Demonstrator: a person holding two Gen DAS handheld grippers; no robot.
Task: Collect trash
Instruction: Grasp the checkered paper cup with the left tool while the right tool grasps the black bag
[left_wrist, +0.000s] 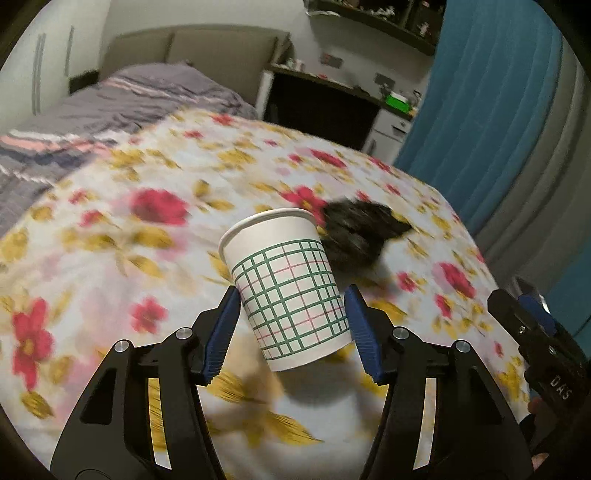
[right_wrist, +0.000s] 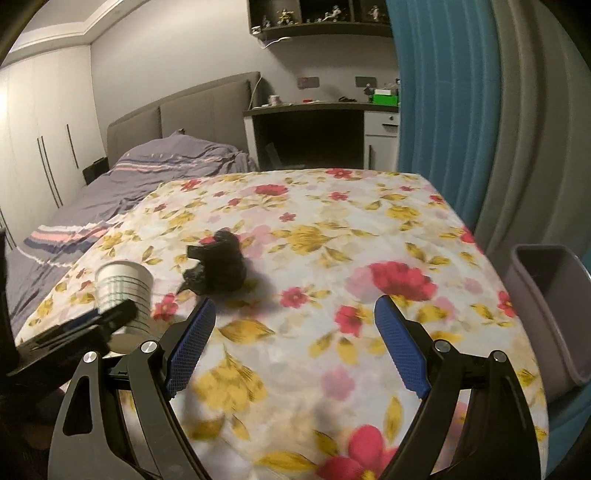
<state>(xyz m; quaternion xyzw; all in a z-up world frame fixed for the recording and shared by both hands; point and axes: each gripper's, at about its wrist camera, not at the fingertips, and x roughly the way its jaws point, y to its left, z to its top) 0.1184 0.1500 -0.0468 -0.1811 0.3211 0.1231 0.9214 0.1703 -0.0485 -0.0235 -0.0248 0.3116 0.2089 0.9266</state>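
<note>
Standing tilted on the floral cloth (left_wrist: 122, 236), the grid-printed paper cup (left_wrist: 288, 291) sits between the left gripper (left_wrist: 291, 325) pads, both touching its sides; right gripper (right_wrist: 295, 343) gapes empty, marked "DAS"; black crumpled wad (right_wrist: 218, 267) nearby.

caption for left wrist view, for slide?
Left gripper clamps a checked paper cup above the floral cloth, black crumpled trash behind.

Around the black wad (right_wrist: 218, 264), the floral cloth (right_wrist: 332, 229) lies bare right and beyond. A cup (right_wrist: 125, 291) with the left gripper (right_wrist: 110, 321) stands left; a bin (right_wrist: 546, 306) far right.
</note>
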